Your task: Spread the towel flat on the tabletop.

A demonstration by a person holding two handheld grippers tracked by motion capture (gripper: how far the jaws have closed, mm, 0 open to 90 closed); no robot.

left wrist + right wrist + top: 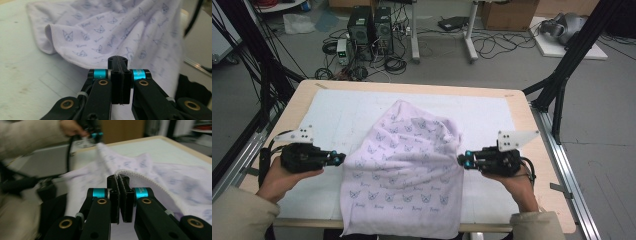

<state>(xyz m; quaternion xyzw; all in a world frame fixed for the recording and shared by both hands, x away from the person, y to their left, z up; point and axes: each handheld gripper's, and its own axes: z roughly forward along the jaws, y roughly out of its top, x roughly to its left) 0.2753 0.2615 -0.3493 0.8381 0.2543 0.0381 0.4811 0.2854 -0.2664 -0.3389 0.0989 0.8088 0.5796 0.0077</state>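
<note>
Over the counter, my left tool and right tool each pinch an edge of the cloth, lifted at both sides with its far end bunched on the counter; spreading or folding remains.

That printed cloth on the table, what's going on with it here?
A person holds a gripper in each hand and has the pale cloth with the small animal-face print pinched at two opposite edges. The left gripper is shut on its left edge, the right gripper on its hemmed right edge. The cloth is lifted between them, its far part bunched on the white mat and its near end hanging over the table edge.
</note>
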